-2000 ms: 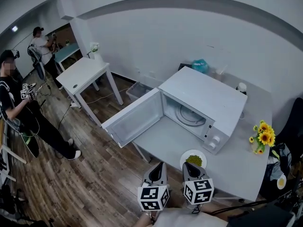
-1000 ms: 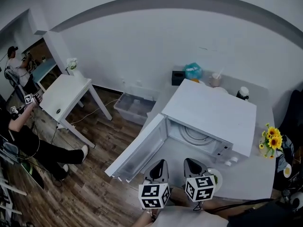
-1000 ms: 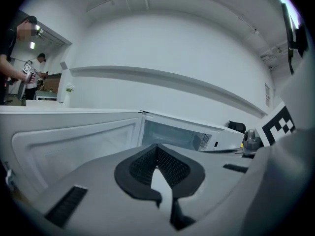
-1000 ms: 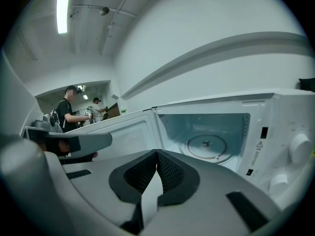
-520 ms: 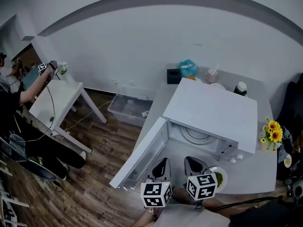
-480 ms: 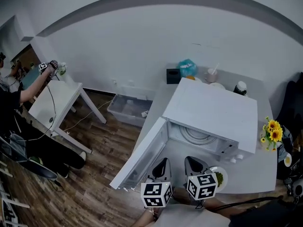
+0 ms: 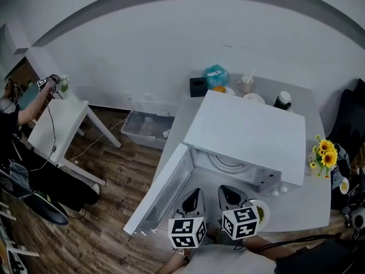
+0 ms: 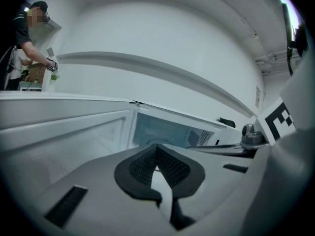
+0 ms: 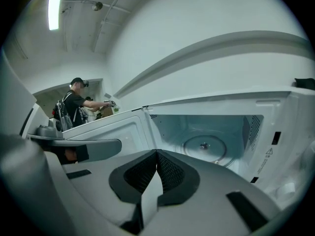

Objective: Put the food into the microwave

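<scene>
Left gripper [image 8: 156, 150] and right gripper [image 9: 156, 155] were both clenched, pads meeting at the tips, nothing between them. Both were held low in front of the person, aimed at the microwave [image 7: 245, 133].

Change over the last two seconds: the head view swung round and closer to the open front. The plate of food [image 7: 260, 212] used to sit just ahead of the right gripper; now it was beside that gripper, to its right, half hidden behind the marker cube. It stayed on the table [image 7: 305, 207] the whole time, just in front of the microwave's control side. Neither gripper touched it.

My read: approach only, no pick yet. The door [image 7: 159, 196] was already swung wide to the left and the cavity was empty, so the way in was clear. The right gripper would need to open and take the plate rim.

Materials:
- Plate: white, round, shallow, looked smooth and glossy. The rim may slip in the pads.
- Food: small green heap, too small to identify.
- Microwave: white box with a flat matte top and pale inner walls.
- Turntable [image 9: 204, 145]: round and glassy.
- Jaw pads: black, tapered, fine cross-hatch grip.
</scene>
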Motion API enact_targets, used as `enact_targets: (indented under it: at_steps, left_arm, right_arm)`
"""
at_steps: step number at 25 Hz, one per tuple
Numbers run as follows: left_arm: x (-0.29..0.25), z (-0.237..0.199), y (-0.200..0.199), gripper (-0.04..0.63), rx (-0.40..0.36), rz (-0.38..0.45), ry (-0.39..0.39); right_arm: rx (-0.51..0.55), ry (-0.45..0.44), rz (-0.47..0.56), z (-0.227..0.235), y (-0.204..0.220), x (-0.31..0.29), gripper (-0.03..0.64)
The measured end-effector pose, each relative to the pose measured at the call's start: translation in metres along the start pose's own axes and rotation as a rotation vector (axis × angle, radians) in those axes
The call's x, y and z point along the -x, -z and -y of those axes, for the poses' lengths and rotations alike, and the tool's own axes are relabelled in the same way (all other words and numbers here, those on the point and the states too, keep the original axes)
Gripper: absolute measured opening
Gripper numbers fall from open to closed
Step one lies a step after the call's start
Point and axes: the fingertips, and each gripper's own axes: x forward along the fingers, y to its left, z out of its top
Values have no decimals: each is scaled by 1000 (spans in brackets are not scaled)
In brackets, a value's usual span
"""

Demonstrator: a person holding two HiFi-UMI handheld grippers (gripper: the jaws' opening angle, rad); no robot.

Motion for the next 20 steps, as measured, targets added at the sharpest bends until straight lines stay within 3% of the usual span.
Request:
enact_targets:
  at_steps: [11, 20]
  left_arm:
    - [-19, 17, 6, 2, -3, -23, 27]
    - [-29, 37, 23, 5, -9, -76, 97]
  right_arm:
    - [-37, 30, 12, 23, 1, 7, 17]
    - [-82, 102, 32, 46, 11, 19, 19]
